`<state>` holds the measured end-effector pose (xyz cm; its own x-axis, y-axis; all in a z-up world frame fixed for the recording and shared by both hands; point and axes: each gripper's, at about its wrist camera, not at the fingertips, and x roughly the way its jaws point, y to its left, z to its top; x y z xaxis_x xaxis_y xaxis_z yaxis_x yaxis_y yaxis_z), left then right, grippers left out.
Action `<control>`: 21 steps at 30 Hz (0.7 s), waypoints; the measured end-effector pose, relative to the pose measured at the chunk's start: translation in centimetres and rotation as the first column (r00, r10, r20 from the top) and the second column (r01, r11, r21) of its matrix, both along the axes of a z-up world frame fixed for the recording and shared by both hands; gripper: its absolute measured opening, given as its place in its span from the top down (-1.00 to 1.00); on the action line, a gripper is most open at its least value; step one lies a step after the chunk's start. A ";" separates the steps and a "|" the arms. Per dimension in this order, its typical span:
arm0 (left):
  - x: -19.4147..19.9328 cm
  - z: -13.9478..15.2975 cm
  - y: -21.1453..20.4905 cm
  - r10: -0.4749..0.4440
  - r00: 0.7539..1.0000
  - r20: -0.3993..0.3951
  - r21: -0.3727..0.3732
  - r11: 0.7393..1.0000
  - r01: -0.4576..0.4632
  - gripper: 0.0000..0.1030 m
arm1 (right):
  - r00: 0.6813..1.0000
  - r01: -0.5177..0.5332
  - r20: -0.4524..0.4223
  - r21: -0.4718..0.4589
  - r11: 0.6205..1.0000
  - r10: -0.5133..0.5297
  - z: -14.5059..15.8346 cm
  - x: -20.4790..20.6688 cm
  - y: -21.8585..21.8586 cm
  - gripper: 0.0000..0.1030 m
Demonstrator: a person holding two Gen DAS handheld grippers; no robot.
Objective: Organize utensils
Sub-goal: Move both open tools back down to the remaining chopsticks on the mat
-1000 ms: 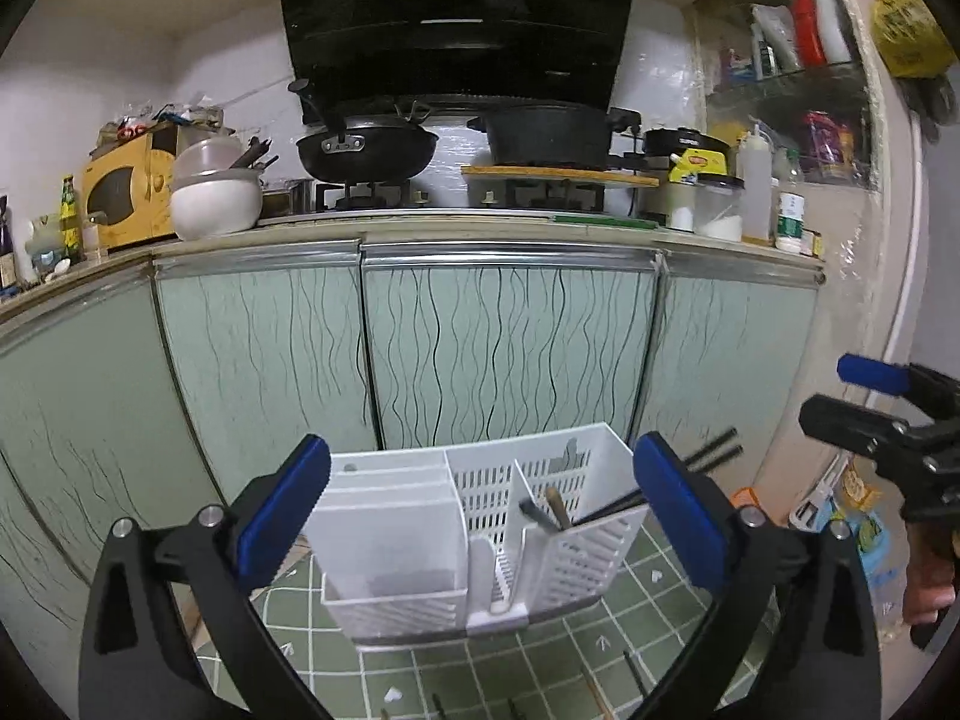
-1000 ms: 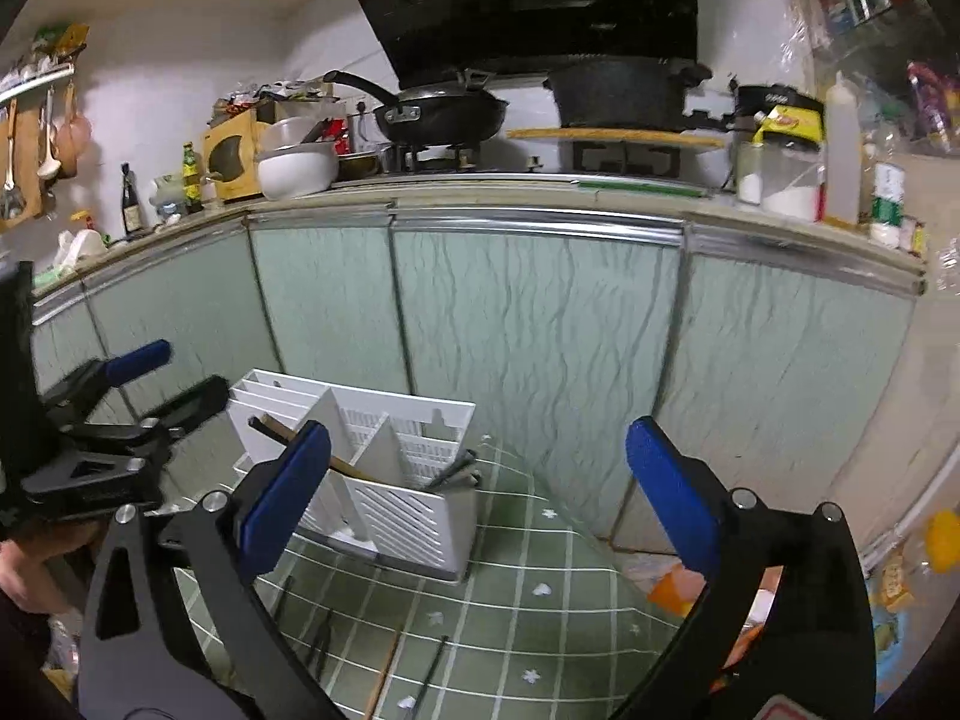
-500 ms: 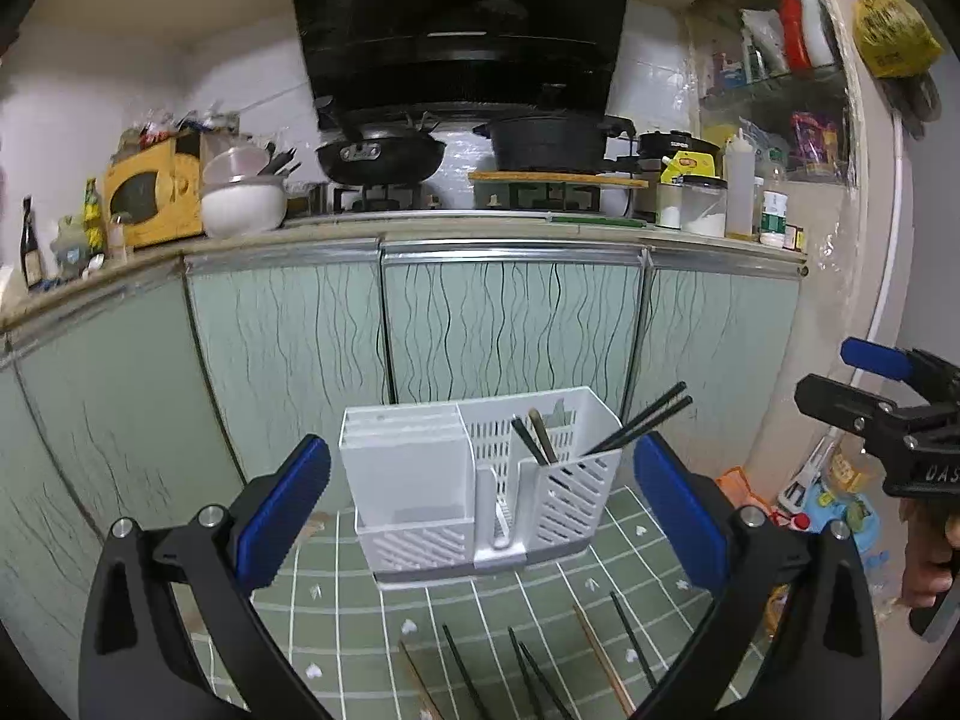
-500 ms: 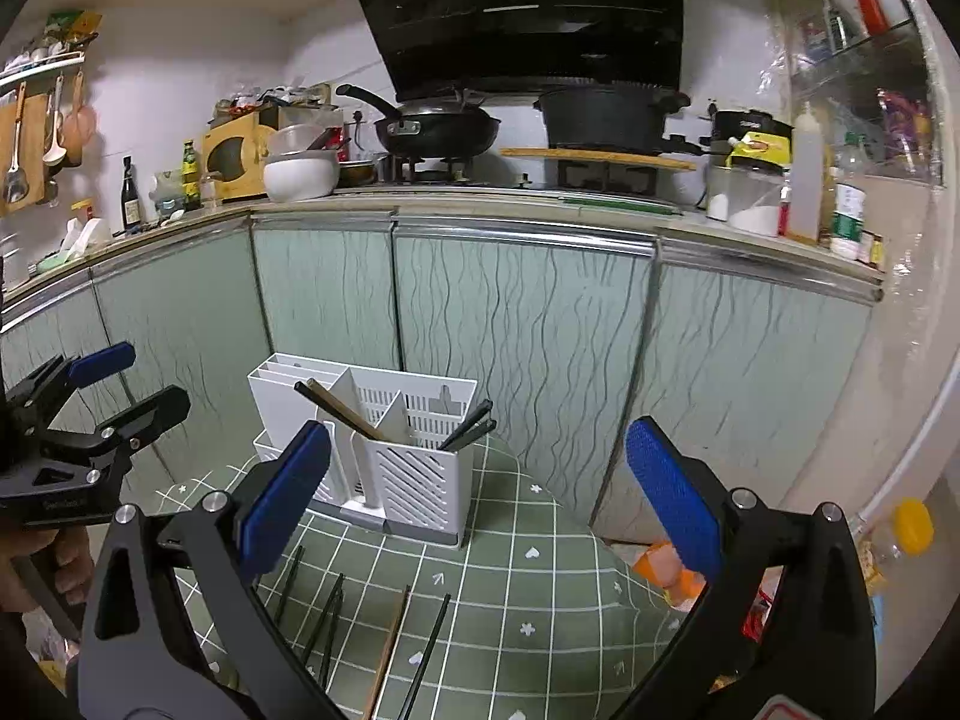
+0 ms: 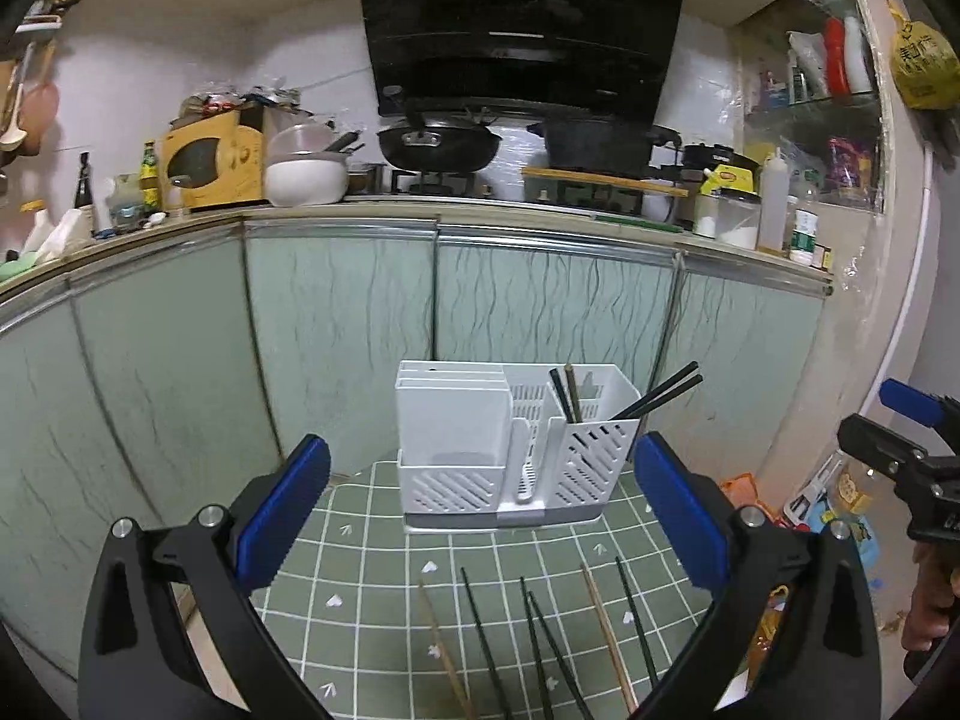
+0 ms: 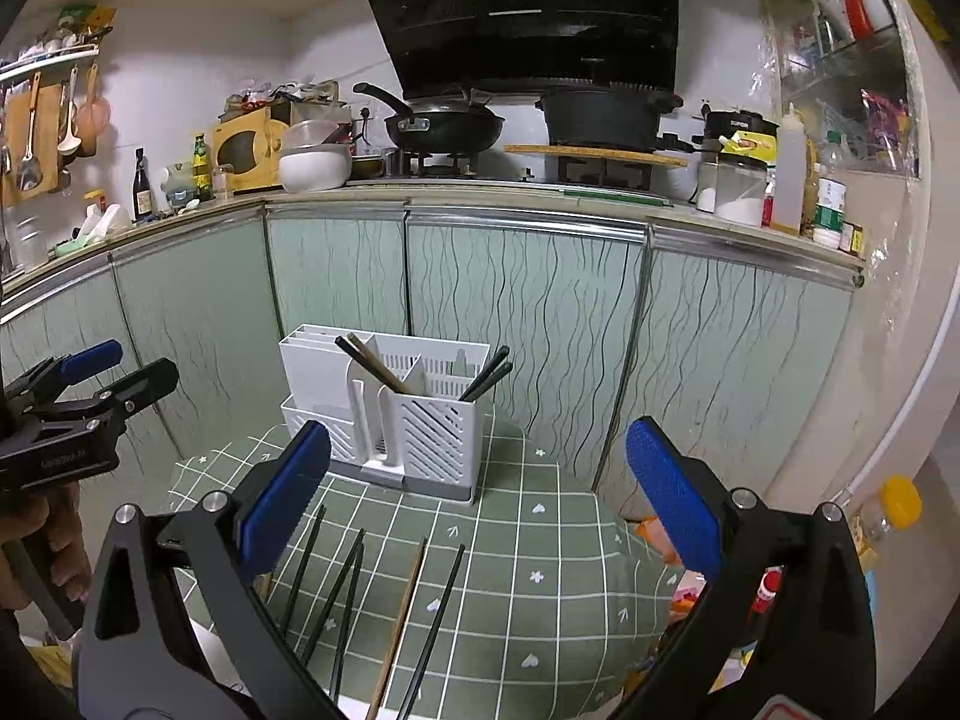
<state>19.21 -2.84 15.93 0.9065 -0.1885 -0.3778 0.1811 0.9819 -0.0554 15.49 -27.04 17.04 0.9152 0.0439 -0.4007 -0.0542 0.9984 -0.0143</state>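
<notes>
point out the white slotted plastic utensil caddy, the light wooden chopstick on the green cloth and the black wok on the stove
white slotted plastic utensil caddy [image 5: 450, 426], left wrist view, plain front panel
light wooden chopstick [image 6: 403, 612], right wrist view, mid-shaft
black wok [image 6: 444, 127], right wrist view, front wall

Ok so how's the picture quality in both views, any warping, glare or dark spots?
Left wrist view: strong fisheye bowing of the counter edge, black corners, and the white utensil holder sharp. Right wrist view: same curvature, dim light, a faint reflected streak on the range hood, and chopsticks on the green cloth stay crisp.
</notes>
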 end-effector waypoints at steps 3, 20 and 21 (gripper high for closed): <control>-1.1 0.0 0.1 -0.002 1.000 0.008 0.018 1.000 0.002 -0.91 | 1.000 0.000 -0.001 0.001 1.000 0.000 -0.1 -1.0 0.1 -0.84; -5.2 -1.9 1.0 -0.011 1.000 0.013 -0.002 1.000 0.011 -0.91 | 0.996 0.066 0.054 -0.015 0.998 -0.066 -1.0 -5.9 -0.1 -0.84; -5.4 -2.1 1.0 -0.006 1.000 0.015 0.001 1.000 0.006 -0.91 | 0.996 0.066 0.055 -0.015 0.998 -0.065 -1.2 -6.1 -0.2 -0.84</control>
